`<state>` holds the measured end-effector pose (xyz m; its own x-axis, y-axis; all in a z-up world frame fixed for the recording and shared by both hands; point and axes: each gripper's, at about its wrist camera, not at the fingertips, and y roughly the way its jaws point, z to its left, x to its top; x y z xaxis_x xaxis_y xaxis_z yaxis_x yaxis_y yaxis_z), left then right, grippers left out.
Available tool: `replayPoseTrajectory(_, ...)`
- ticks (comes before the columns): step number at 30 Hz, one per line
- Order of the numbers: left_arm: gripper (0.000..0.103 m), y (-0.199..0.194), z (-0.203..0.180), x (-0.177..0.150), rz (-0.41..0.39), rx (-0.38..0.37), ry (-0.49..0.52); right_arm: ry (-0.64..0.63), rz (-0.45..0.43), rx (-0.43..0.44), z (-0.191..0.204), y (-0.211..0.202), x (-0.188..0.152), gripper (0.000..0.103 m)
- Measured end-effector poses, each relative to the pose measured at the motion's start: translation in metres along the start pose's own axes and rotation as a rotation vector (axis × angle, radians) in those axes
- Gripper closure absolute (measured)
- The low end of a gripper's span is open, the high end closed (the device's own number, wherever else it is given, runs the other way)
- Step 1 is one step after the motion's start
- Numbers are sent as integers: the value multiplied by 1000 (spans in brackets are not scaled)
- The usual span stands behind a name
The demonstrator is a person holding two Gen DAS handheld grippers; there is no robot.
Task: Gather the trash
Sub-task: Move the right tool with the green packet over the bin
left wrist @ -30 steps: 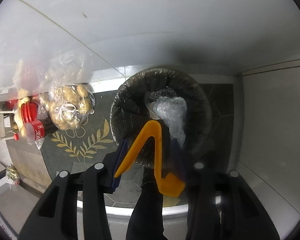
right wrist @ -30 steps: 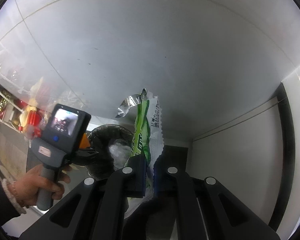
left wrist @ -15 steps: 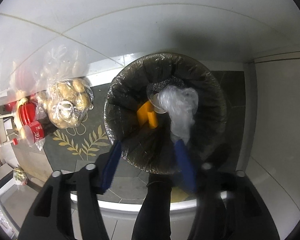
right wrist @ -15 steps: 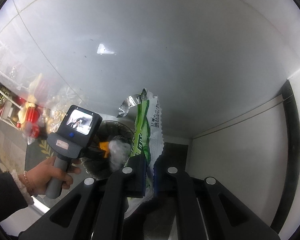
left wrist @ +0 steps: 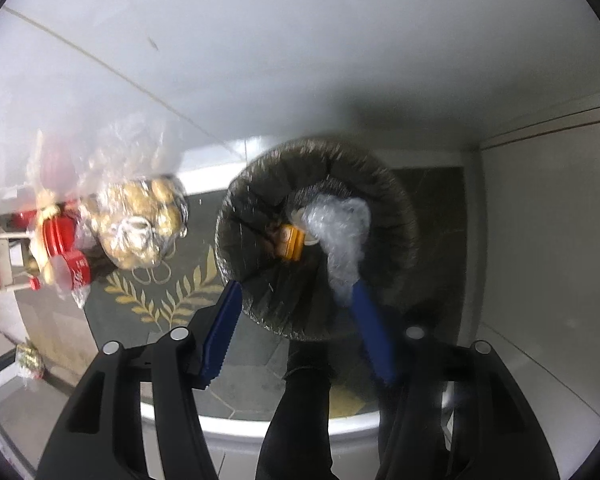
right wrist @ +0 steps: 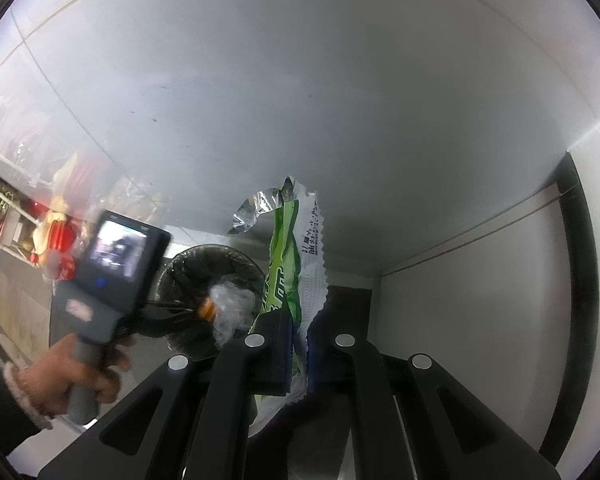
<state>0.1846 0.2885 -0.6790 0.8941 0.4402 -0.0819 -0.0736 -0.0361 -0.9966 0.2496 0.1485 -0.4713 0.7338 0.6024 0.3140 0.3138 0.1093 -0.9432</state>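
Centre of the left wrist view: lined trash bin (left wrist: 396, 200) containing an orange piece (left wrist: 291, 243) and crumpled clear plastic (left wrist: 340, 232). The left gripper (left wrist: 300, 320) points down above it, jaws parted and empty. Lower centre of the right wrist view: the right gripper (right wrist: 298, 354) clamps a green snack wrapper (right wrist: 286, 264).

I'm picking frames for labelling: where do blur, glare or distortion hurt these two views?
Left wrist view: fisheye bends the wall lines, the potato bag and its wall reflection are smeared, the bin is dim. Right wrist view: the hand with the left gripper is motion-blurred; the green wrapper is sharp; glare streaks the right corner.
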Motion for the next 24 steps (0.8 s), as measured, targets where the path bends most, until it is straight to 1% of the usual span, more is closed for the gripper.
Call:
replayPoseTrajectory(3,45,-30,2,-5,-58,0,9,1,7,-5,1,1,-2,98)
replayPoseTrajectory(6,45,-55,4,-10,-99,0,-6,3,16,-7,5,4,-3,98)
replayPoseTrajectory(11,41,-90,12,-17,-158,-7,-42,1,37,-10,10,14,-5,98)
replayPoseTrajectory(22,41,-116,38,-32,-167,19,-81,-35,72,7,27,36,-5,98)
replayPoseTrajectory(24,41,-120,44,-32,-165,20,-96,-48,87,18,33,45,-4,98)
